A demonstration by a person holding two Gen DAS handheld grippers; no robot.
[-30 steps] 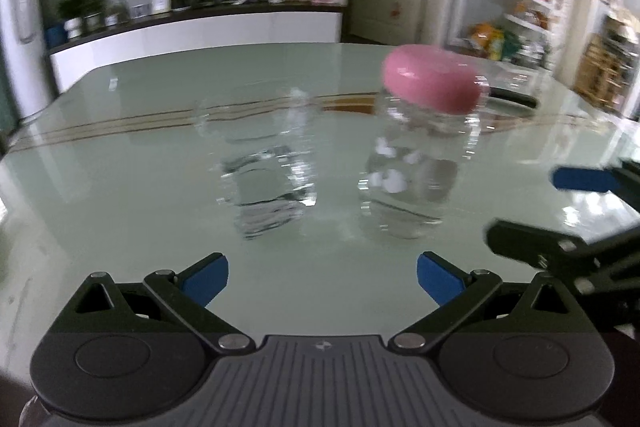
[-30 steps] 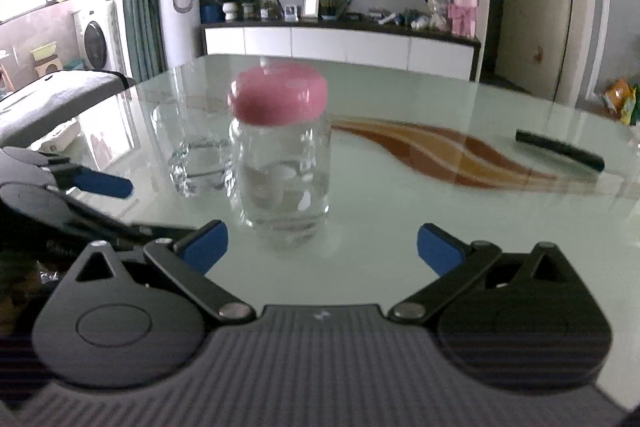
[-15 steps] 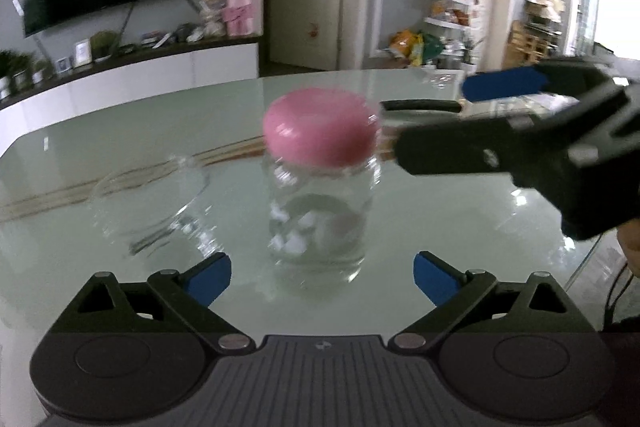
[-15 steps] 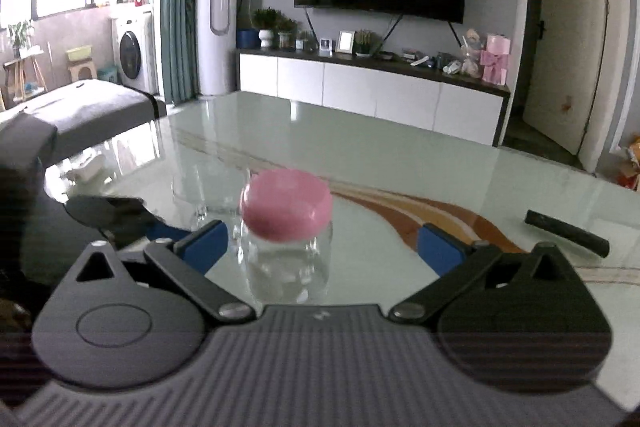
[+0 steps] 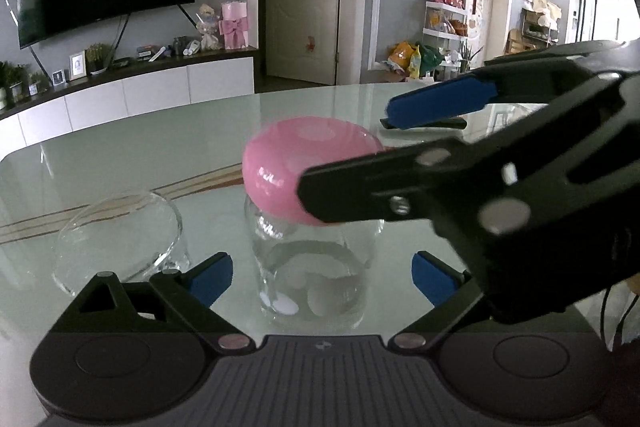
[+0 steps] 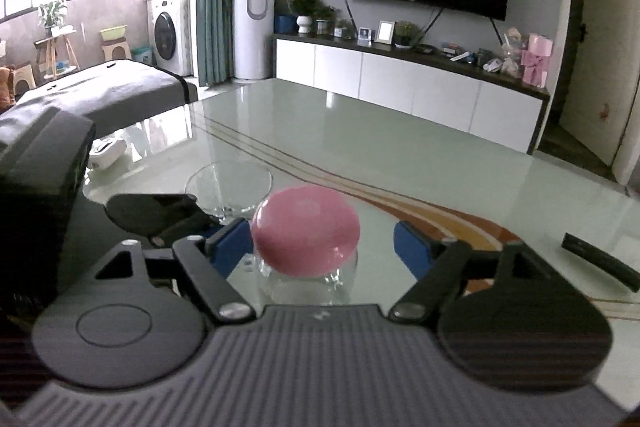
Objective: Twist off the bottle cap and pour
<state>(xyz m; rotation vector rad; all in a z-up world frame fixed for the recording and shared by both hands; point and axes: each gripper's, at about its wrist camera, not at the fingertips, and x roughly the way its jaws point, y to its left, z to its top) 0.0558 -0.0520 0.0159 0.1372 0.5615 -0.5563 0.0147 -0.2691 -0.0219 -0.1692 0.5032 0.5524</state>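
Two grippers, both with jaws apart. Right gripper (image 6: 322,249) straddling the round pink plastic cap (image 6: 306,235), not clamped yet, probably placed so for the twisting. Left gripper (image 5: 322,277) low around the clear glass bottle (image 5: 316,275), probably to hold the body steady. Empty clear glass cup (image 5: 120,235) at 10 o'clock of the bottle, near, likely waiting for the pour.
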